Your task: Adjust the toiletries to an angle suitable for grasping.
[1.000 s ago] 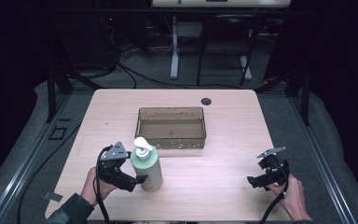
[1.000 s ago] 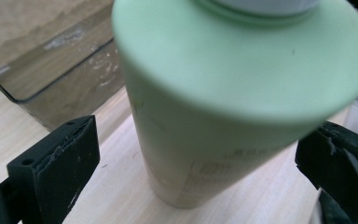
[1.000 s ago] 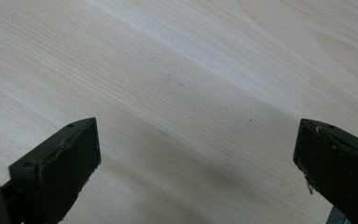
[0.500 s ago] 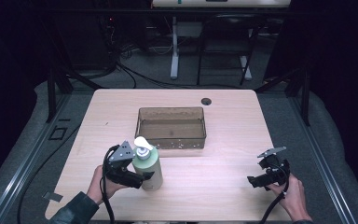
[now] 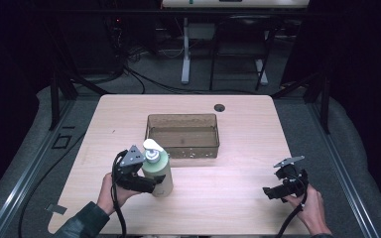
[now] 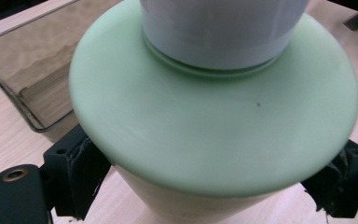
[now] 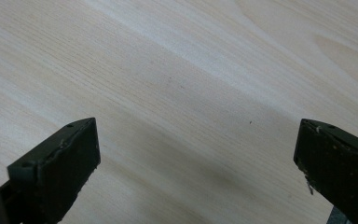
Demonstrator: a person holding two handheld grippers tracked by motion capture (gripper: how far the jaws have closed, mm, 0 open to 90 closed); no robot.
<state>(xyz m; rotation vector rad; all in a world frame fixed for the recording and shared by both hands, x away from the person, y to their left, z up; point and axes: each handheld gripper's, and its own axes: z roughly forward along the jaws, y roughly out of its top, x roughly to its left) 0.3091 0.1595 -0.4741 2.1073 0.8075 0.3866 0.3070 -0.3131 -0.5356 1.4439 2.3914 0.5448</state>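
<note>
On the wooden table (image 5: 238, 198) a clear brown-tinted bin (image 5: 182, 135) sits mid-table. Just in front of its left corner stands a pale green bottle (image 5: 159, 173) with a white pump top, upright, clamped between the left gripper's (image 5: 138, 179) jaws. Well apart, the right gripper (image 5: 283, 187) hovers over bare wood, jaws wide.

We see a pale wood-grain table (image 5: 228, 193), matt. The bottle (image 6: 214, 121) looks like smooth green plastic with a soft sheen. The tray (image 5: 182, 136) is clear, tinted plastic.
</note>
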